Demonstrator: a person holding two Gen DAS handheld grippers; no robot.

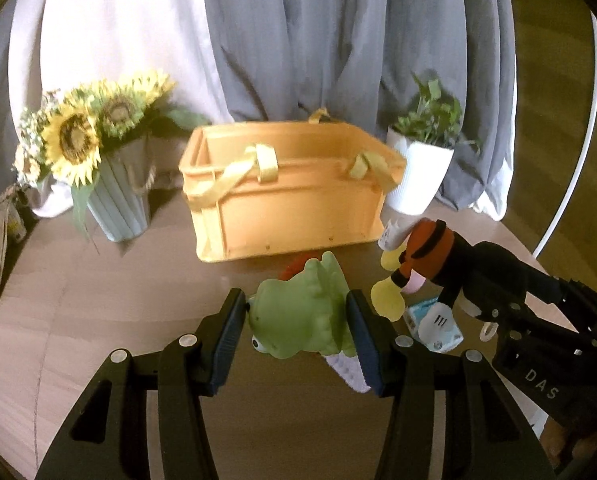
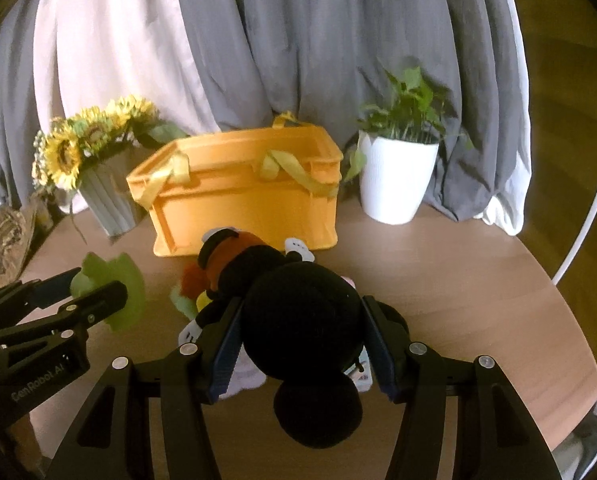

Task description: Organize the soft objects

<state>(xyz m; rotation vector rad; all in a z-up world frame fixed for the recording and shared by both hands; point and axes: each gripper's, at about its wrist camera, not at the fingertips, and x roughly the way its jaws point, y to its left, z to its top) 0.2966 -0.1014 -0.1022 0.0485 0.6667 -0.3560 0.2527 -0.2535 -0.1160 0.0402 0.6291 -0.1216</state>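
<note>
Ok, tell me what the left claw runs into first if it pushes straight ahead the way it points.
Carrying the green frog plush, the left claw would probably meet the near wall of the orange storage bin first, though depth is hard to judge.

Sunflower bouquet [image 1: 78, 140] w/ ribbed vase, potted plant [image 2: 398, 168] (white pot), grey curtains [image 2: 318, 40], round wooden table [image 2: 478, 280].

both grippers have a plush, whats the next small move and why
Probably lift and carry both toward the yellow crate. The left gripper is closed on the green frog, the right gripper on the black mouse plush, and the crate stands open just behind.
</note>
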